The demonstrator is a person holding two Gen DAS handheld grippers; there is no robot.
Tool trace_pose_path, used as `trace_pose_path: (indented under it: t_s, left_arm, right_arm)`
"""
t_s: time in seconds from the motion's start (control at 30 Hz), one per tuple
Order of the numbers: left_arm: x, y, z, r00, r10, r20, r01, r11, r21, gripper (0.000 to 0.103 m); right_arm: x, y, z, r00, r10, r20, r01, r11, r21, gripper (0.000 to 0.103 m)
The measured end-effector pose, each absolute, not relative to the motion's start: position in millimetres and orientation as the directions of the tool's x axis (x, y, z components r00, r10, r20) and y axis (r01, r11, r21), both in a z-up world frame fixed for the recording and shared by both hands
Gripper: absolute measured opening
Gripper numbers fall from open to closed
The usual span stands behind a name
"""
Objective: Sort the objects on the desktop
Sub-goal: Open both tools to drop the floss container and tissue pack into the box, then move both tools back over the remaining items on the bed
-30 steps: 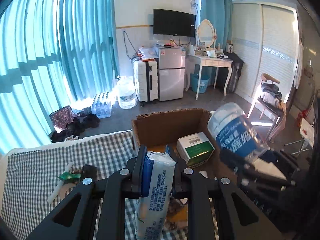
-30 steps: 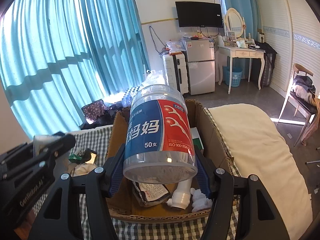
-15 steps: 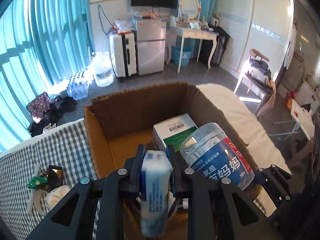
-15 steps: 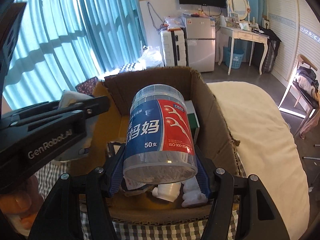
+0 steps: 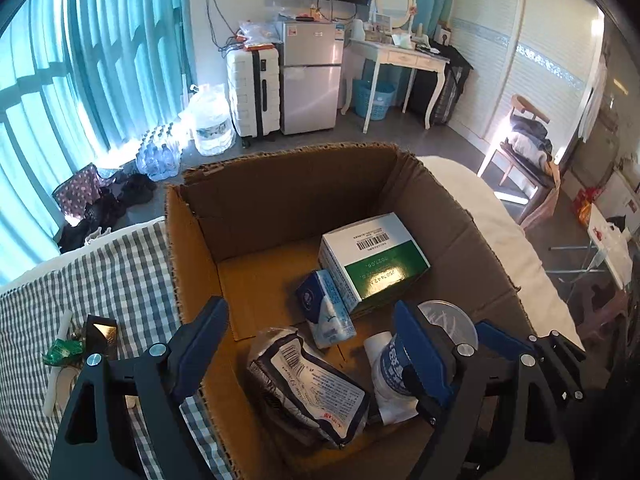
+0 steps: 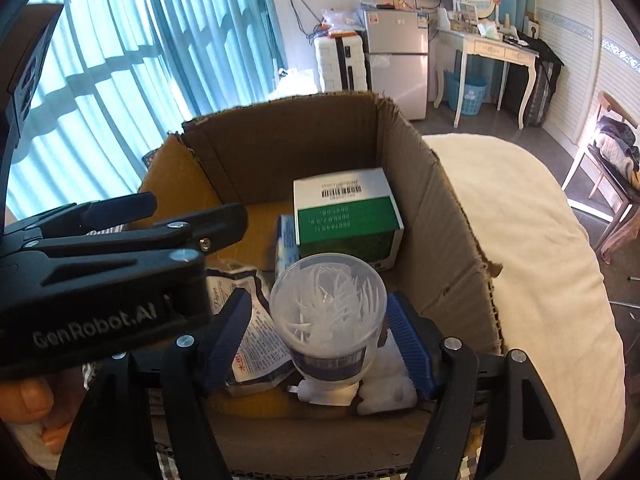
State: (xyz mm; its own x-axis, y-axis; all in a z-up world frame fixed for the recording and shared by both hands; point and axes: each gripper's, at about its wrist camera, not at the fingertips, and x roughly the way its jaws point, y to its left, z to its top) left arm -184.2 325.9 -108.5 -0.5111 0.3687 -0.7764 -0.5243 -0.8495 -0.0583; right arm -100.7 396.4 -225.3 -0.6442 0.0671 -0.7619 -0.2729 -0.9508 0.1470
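From my remote station I see the left black plastic two-finger gripper (image 5: 312,344) with ribbed blue pads (image 5: 202,346) and silver screws at its pivots; white "GenRobot.AI" lettering runs along its side in the right wrist view. The right black plastic two-finger gripper (image 6: 324,344) carries matching blue pads (image 6: 410,344) and silver screw heads.

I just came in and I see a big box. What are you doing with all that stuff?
A person is tidying things into a cardboard box with two hand-held grippers. The left gripper is opening, nothing between its fingers; a tissue pack lies in the box below. The right gripper is opening around a clear tub of floss picks standing in the box.
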Motion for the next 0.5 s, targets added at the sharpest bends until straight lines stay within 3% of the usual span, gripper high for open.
trace_pose_path:
  t_s: [0.17,0.3,0.5]
  left_arm:
    - [-173,304,-86,-0.564,0.363,-0.742,-0.497,-0.866,-0.045,0.090]
    - [-164,281,-64,-0.601,0.361,-0.713,-0.464,-0.884,-0.056,0.096]
    - [-144,236,-30,-0.657,0.328,-0.678,-0.416,-0.909,-0.037,0.103]
  right_arm:
    - [-95,390,-212,-0.680,0.081,-0.729,-0.288,-0.944,0.163,0.070]
    - [-86,384,-192,-0.718,0.086,-0.690,-0.298,-0.935,0.193,0.083]
    - [-73,356,-162,-0.745,0.080,-0.662,-0.265,-0.946,0.185,0.087]
